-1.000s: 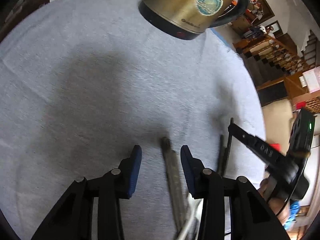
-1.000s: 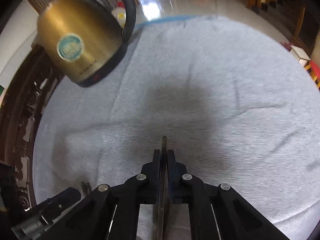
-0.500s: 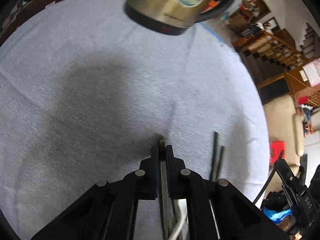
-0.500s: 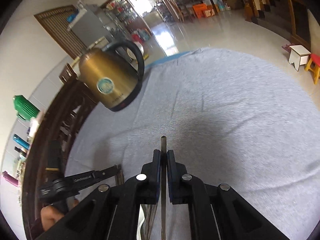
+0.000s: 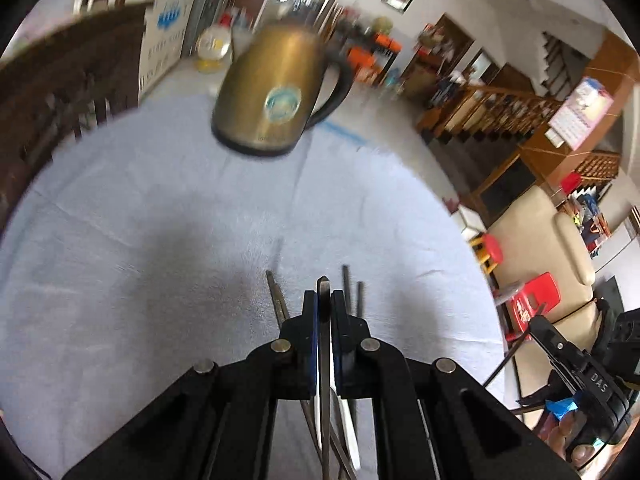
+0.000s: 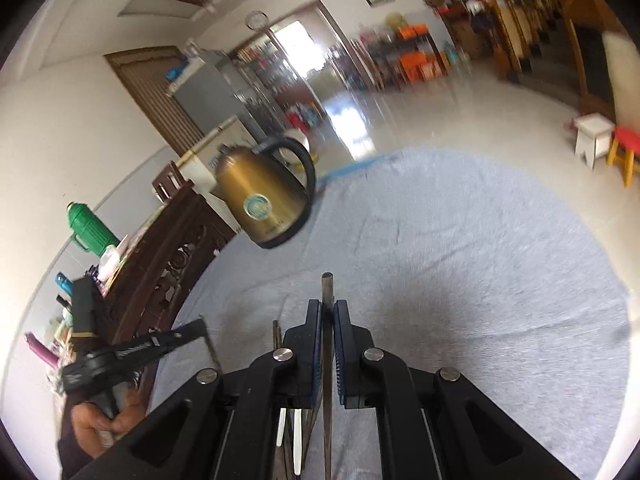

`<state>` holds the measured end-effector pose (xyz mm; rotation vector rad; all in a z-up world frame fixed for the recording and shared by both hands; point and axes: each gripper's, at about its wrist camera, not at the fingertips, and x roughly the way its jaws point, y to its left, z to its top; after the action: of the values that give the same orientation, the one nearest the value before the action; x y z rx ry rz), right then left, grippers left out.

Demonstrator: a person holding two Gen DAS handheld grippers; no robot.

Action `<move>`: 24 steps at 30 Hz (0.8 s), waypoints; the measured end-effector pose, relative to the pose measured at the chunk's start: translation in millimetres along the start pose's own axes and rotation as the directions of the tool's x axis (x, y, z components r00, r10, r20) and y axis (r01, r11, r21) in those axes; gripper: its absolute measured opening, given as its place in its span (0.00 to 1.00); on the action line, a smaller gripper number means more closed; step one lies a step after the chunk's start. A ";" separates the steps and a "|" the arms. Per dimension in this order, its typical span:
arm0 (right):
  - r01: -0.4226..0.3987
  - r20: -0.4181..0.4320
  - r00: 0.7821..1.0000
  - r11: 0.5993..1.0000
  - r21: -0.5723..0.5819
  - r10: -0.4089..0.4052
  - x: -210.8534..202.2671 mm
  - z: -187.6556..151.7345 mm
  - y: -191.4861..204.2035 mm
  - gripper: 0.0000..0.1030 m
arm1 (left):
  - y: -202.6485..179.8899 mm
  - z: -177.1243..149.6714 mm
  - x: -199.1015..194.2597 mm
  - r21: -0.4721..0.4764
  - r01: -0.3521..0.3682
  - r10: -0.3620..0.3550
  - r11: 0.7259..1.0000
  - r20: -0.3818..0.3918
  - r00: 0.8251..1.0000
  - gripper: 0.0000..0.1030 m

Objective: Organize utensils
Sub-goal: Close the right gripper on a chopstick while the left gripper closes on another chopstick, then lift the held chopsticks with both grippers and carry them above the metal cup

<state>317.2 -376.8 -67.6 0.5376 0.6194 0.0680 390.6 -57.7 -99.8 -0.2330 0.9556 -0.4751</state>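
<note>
Gripping one utensil apiece, we are working from the left. The left gripper [image 5: 325, 304] is clenching a thin metal utensil [image 5: 323, 292] edge-on between its pads, tip poking out forward, lifted a little off the cloth-covered counter [image 5: 140, 240]; we judge that holding it by the handle this way is keeping the long axis in line with the others. Just below it, three loose sticks [image 5: 276, 296] are lying roughly parallel on the cloth, so the sorted row seems to be forming there. Far ahead, the kettle [image 5: 276, 92] is standing near the back edge, well apart from the row, leaving broad bare cloth between. To the right the cloth is curving off to its rim, with the floor beyond.

The right gripper [image 6: 327, 320] is likewise clamping a rod [image 6: 327, 292], pointing it forward over open cloth. More utensils are showing beneath its fingers [image 6: 312, 344], blurred. We are judging the space ahead and to the right as ample, the left side as crowded by the other gripper and the carved chair [image 6: 160, 280].
</note>
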 end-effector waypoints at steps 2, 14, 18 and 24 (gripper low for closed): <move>-0.006 0.040 0.999 1.000 -0.026 0.007 -20.3 -8.4 9.9 0.07 | -13.1 -8.4 -25.6 0.030 -0.006 0.004 1.000 0.066 0.998 0.06; 0.035 0.296 0.955 0.989 -0.140 0.008 -131.7 -64.1 69.1 0.07 | -61.7 -56.6 -158.2 0.144 -0.073 0.012 0.987 0.388 0.922 0.05; 0.033 0.390 0.920 0.982 -0.188 0.044 -170.0 -76.3 92.2 0.07 | -68.7 -74.1 -190.6 0.142 -0.085 0.009 0.986 0.467 0.884 0.05; -0.040 0.451 0.881 0.971 -0.235 0.145 -210.9 -83.0 122.3 0.07 | -77.8 -87.3 -236.2 0.149 -0.034 -0.050 0.988 0.523 0.851 0.05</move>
<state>109.6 -279.3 49.5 0.3487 0.1097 0.0930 181.7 -9.3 53.4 -0.2119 0.3753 -0.4571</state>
